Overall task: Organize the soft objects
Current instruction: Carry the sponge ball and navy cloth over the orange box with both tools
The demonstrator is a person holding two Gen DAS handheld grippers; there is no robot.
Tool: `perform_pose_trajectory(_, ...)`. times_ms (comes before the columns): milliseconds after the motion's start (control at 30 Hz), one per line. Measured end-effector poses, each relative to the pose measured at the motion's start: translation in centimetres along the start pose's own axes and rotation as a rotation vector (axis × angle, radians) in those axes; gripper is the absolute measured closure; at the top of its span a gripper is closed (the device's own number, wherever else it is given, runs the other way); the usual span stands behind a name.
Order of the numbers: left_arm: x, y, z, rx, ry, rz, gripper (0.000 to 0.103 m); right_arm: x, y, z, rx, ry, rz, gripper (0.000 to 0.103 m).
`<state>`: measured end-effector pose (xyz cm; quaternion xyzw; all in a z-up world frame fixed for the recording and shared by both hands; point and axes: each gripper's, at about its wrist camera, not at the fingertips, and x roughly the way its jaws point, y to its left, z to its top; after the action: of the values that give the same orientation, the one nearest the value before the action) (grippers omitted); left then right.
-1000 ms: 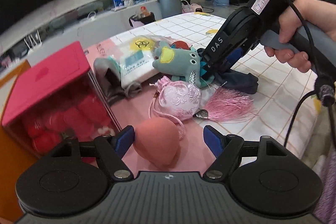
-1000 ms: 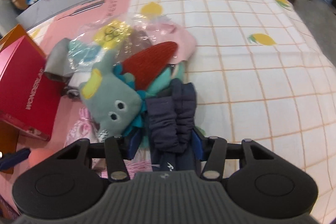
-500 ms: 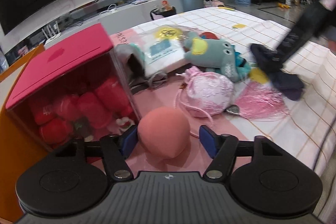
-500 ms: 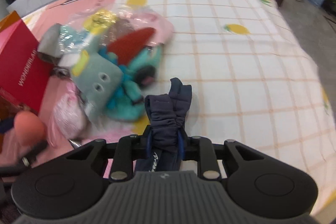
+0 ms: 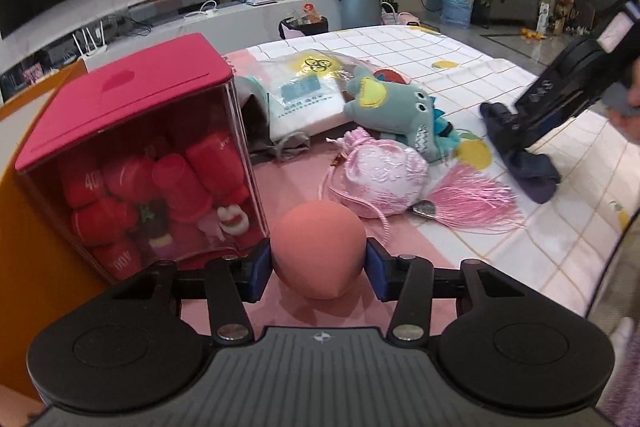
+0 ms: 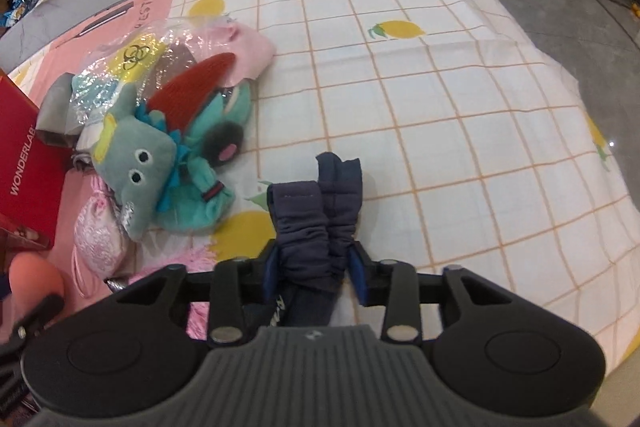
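Observation:
A salmon-pink egg-shaped sponge [image 5: 318,247] stands on the pink mat, right in front of my left gripper [image 5: 319,269]. The jaws are closing and both blue pads touch the sponge's sides. A bunched navy sock [image 6: 316,211] lies on the checked lemon tablecloth [image 6: 440,107] between the jaws of my right gripper [image 6: 314,267]. These jaws are opening and the pads have eased off the fabric. In the left wrist view the right gripper [image 5: 516,131] leans down onto the sock [image 5: 532,171] at the right.
A red-lidded clear box [image 5: 120,95] of red plush pieces stands at the left, against an orange panel [image 5: 24,227]. A teal plush toy [image 5: 400,111], a pink satin pouch [image 5: 380,171] with a tassel and a plastic bag [image 5: 308,87] lie mid-table. The table edge runs along the right.
The left jaws have narrowed from wide apart onto the sponge. The right gripper pulled the navy sock away from the plush toy, squeezed it tight, then loosened.

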<state>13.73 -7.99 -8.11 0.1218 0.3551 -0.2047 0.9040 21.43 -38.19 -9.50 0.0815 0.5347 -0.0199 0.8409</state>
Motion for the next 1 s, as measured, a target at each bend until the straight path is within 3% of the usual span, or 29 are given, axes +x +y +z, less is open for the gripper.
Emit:
perform_pose_trajectory(100,-0.6,-0.1,-0.2,-0.013,-0.001,-0.018,0.048,0.6,0.3,0.3,0.031,-0.026,-0.019,0.064)
perform_pose_trajectory(233,-0.6,-0.3,-0.4,0.002,0.004,-0.028,0.048,1.3,2.2,0.4,-0.075,-0.059,-0.093,0.063)
perform_pose_trajectory(333,-0.4,-0.6,-0.4,0.014,0.007,-0.024,0.048,1.3,2.4,0.4,-0.092,-0.078,-0.102,0.077)
perform_pose_trajectory(433,-0.5,-0.7,-0.4,0.018,0.003,-0.022,0.048,1.2,1.7,0.7,-0.065,-0.073,-0.097,0.083)
perform_pose_trajectory(667,-1.3,-0.7,-0.3,0.007,-0.028,-0.017,0.048,-2.5,0.7,-0.4,-0.013,-0.14,-0.061,0.084)
perform_pose_trajectory(800,-2.9,-0.7,-0.1,-0.012,-0.055,-0.045,0.048,-4.3,1.1,-0.8,-0.01,-0.197,-0.088,0.084)
perform_pose_trajectory(1000,-6.4,-0.8,0.9,-0.027,-0.139,-0.072,0.048,-7.7,3.1,-1.0,-0.028,-0.302,-0.093,0.084)
